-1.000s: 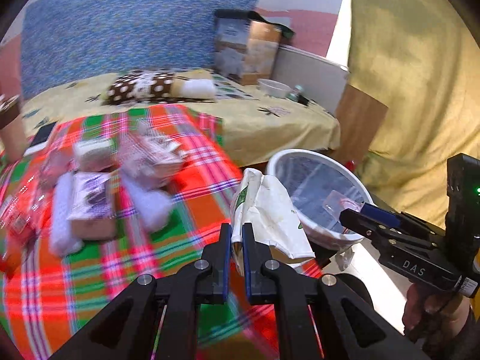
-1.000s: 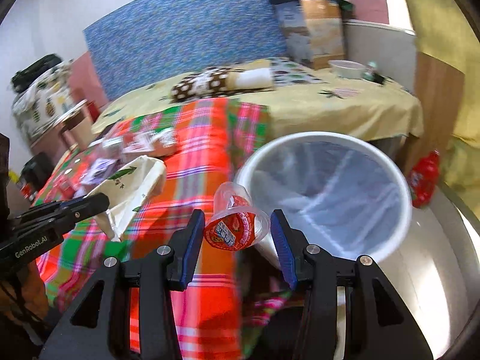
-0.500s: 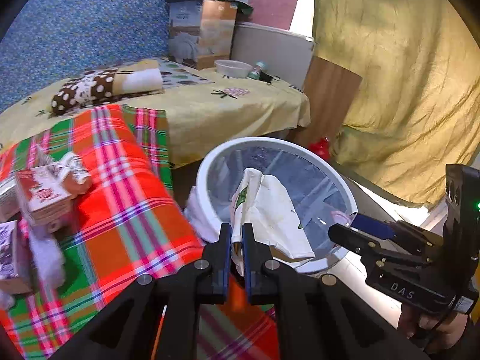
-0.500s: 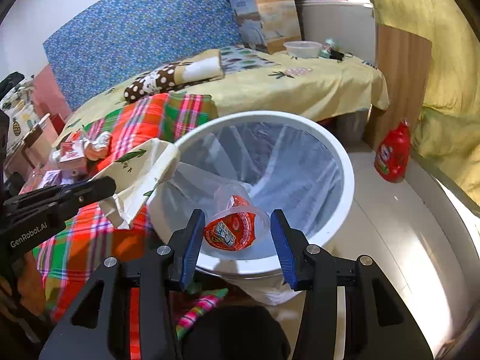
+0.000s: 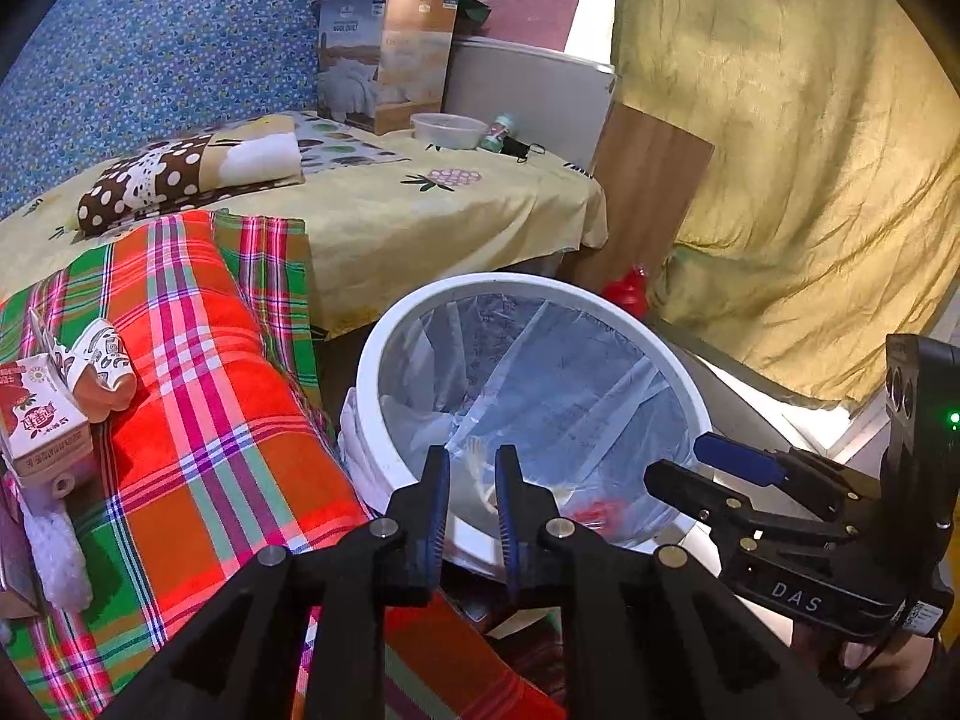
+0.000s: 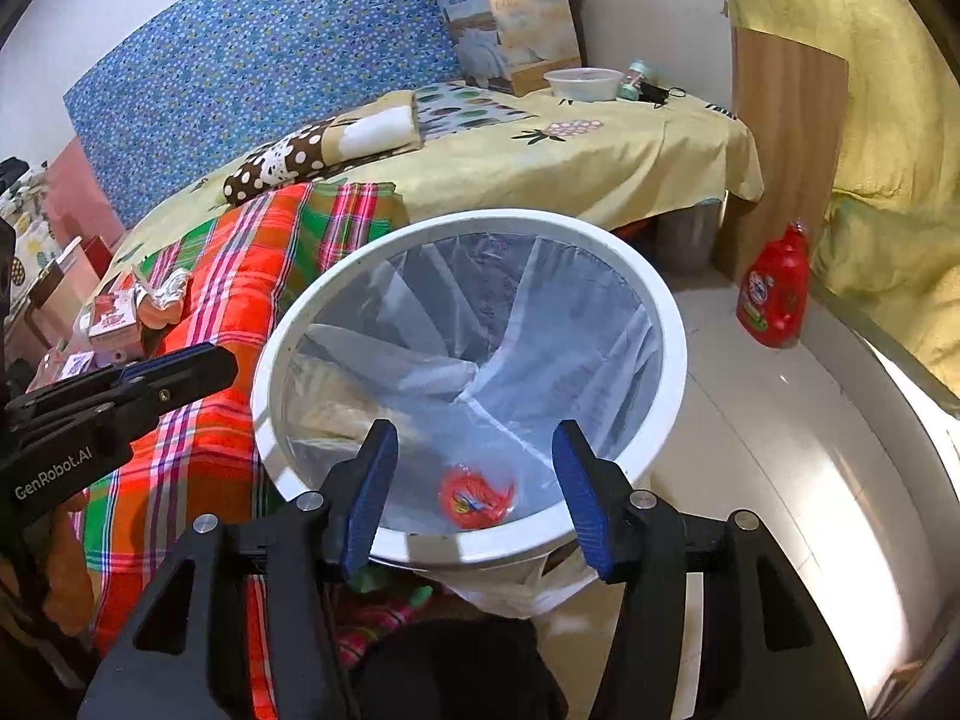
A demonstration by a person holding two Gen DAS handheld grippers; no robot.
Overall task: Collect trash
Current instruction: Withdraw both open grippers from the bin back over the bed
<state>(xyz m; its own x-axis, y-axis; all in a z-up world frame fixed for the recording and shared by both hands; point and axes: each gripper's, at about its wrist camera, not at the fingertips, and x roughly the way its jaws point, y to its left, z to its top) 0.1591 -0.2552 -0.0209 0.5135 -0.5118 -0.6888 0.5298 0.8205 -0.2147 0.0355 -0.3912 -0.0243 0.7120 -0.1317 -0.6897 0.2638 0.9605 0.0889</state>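
Above round white bin (image 6: 669,330): left gripper (image 5: 471,483) parted slightly, just opening, empty. Right gripper (image 6: 474,480) spread wide, just opening; crumpled red-labelled clear plastic cup (image 6: 477,495) inside liner below.

Left claw (image 5: 471,495), jaws just parted and empty, hovers over the lined white bin (image 5: 384,354).

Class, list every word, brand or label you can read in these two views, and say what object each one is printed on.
"DAS": on the right gripper.
"GenRobot.AI": on the left gripper.
"WOOL QUILT": on the cardboard box on the bed; its smaller print is unreadable.
Milk carton: printed characters too blurred to read.
Red bottle: label too small to read.
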